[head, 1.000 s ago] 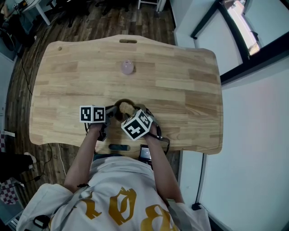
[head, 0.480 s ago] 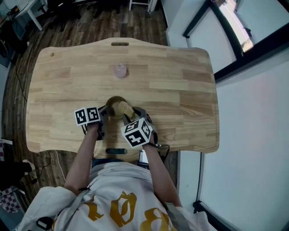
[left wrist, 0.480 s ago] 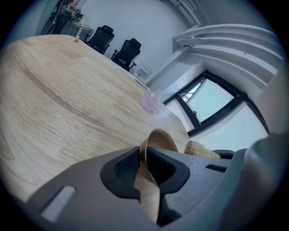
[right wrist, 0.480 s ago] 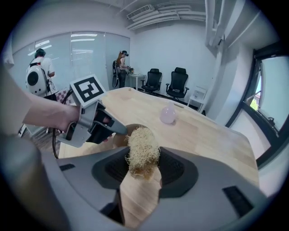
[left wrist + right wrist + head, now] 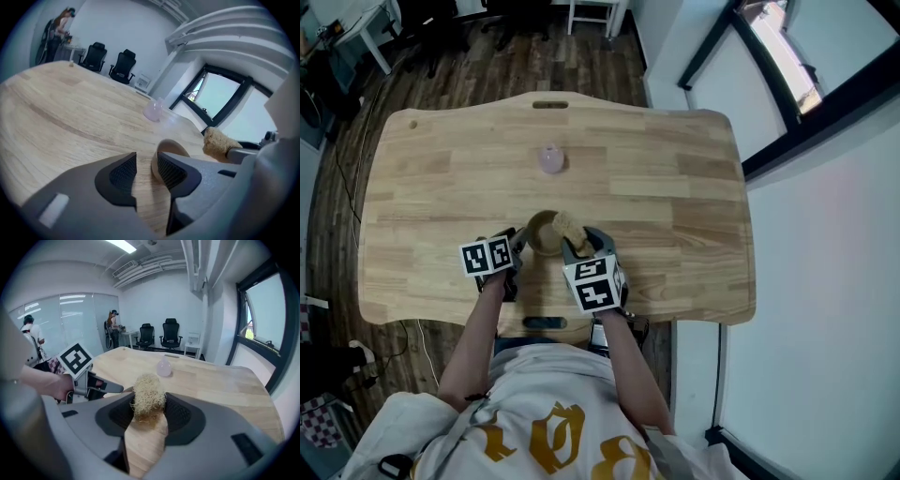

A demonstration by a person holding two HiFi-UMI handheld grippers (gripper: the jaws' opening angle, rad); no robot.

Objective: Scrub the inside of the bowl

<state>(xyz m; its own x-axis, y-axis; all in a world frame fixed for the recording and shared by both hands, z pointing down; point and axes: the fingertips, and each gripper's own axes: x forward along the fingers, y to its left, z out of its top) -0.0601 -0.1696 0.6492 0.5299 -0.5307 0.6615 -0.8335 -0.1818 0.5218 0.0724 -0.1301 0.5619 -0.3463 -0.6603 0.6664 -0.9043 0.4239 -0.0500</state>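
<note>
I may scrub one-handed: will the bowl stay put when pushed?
Probably slides: the bowl looks small and light on the smooth table. The left gripper has just opened its jaws, the rim loose between them, so nothing steadies it. Likely rigid: thin, even rim.

No word or number can be read. The person's white cotton shirt bears large gold letters (cut off and illegible). The white marker cube at the left and the white marker cube at the right show only black square code patterns.
</note>
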